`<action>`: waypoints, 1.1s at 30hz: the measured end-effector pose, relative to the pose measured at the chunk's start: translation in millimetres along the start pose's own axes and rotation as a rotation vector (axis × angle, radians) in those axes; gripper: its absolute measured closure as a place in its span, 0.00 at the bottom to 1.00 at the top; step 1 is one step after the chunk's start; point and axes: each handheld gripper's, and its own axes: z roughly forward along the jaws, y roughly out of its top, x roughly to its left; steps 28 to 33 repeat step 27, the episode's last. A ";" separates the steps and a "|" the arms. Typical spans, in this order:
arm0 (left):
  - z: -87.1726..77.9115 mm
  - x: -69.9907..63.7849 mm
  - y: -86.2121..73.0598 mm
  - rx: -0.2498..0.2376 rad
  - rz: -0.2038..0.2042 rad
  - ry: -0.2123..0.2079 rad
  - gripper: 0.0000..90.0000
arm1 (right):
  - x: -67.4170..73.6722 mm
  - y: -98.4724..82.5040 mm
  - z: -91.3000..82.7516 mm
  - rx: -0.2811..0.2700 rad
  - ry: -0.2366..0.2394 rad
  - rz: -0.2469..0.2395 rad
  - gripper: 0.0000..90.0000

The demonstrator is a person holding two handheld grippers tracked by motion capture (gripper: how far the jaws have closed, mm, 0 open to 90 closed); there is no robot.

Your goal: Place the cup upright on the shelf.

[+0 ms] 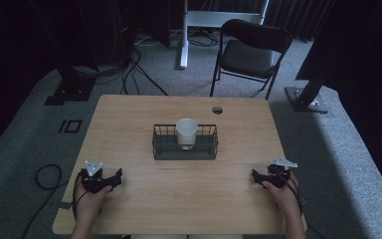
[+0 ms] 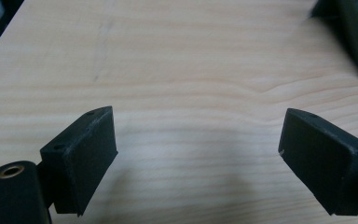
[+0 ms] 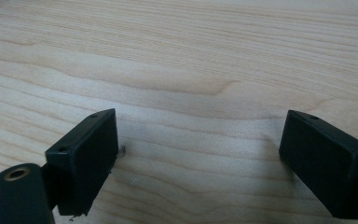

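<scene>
A white cup [image 1: 186,133] stands upright inside a black wire basket [image 1: 184,149] at the middle of the wooden table [image 1: 179,199]. My left gripper [image 1: 115,177] rests low over the table's near left part, held by a hand, jaws apart with bare wood between them [image 2: 198,158]. My right gripper [image 1: 256,177] sits at the near right, also held by a hand, its jaws apart over bare wood [image 3: 198,156]. Both grippers are well short of the basket. A dark blurred shape [image 2: 354,32], the basket's corner, shows at the top right of the left gripper view.
A black folding chair [image 1: 251,52] stands behind the table on grey carpet. A round cable hole [image 1: 217,110] is near the table's far edge. Cables [image 1: 47,177] lie on the floor at the left. Dark stands flank the table's far corners.
</scene>
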 end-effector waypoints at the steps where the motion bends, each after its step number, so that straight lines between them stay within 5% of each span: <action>1: -0.3 1.9 0.0 -0.003 -0.009 0.010 0.13 | 0.0 0.0 0.0 0.000 0.000 0.000 0.12; 11: 3.2 8.3 -1.3 0.134 0.024 0.057 0.10 | 0.0 0.0 0.0 0.000 0.000 0.000 0.12; 21: 5.7 8.3 -0.7 0.145 -0.036 0.136 0.03 | 0.0 0.0 0.0 0.000 0.000 0.000 0.12; 33: 5.7 8.4 -0.6 0.146 -0.040 0.143 0.03 | 0.0 0.0 0.0 0.000 0.000 0.000 0.12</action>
